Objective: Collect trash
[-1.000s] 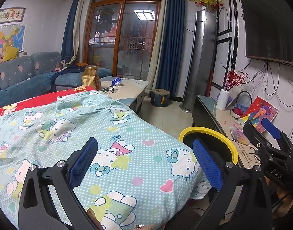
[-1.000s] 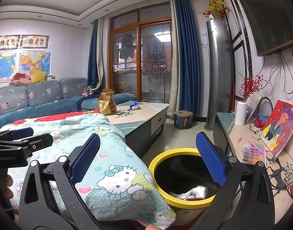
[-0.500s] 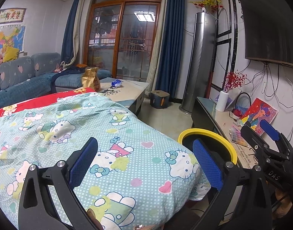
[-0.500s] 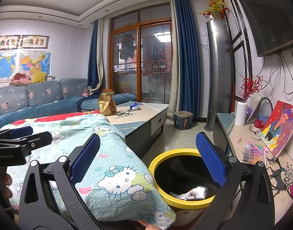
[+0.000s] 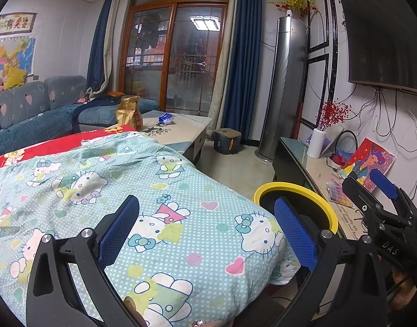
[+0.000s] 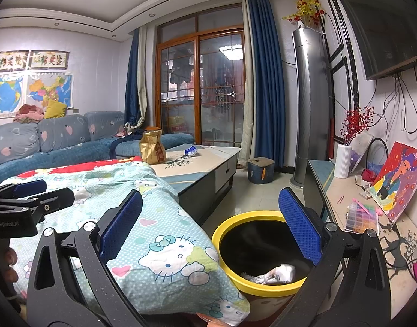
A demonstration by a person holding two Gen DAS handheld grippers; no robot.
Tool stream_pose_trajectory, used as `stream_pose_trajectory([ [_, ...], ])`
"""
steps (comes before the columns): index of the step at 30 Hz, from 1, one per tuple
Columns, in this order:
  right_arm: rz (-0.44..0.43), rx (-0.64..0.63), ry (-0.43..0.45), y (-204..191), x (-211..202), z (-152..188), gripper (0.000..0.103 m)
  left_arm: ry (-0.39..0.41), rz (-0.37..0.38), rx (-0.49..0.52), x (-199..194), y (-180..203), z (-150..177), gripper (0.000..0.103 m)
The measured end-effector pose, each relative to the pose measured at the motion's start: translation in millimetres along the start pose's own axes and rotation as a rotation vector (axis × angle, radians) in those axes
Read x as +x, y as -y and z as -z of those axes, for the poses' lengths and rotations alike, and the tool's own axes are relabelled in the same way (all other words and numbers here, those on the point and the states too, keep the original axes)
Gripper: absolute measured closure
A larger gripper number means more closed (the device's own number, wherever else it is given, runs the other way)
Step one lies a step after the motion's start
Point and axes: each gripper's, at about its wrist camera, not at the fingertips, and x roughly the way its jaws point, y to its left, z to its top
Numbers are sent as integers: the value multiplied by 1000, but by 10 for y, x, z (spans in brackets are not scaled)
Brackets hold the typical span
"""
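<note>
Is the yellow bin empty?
No. The yellow bin holds crumpled white trash at the bottom, seen from the right wrist.

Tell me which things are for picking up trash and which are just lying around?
For the job: yellow bin, crumpled wrapper inside it, gold bag, blue wrapper, both open grippers.

Just lying around: Hello Kitty blanket, painting, white vase.

A glazed wooden door (image 6: pixel 200 90) is flanked by blue curtains (image 6: pixel 265 81) (far wall); maps (image 6: pixel 28 92) are hung left.
</note>
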Motion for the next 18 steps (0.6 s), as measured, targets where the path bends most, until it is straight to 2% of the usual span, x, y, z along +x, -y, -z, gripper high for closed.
stream_pose_trajectory([
  [9,-4,3,-5,-4,-4,-11,11,3,-11,2,11,-3,-1,6],
  [12,-17,21,-18,3,14,-61,11,-29,4,-31,35,-66,15,6],
  [15,-101,27,-72,-156,154,-215,11,-79,-17,-89,42,-304,69,6],
  [17,-185,26,-111,-350,276,-316,11,-105,-59,-151,0,-633,107,6],
  [18,-260,30,-136,-565,370,-394,11,-115,-112,-184,-41,-874,124,6],
])
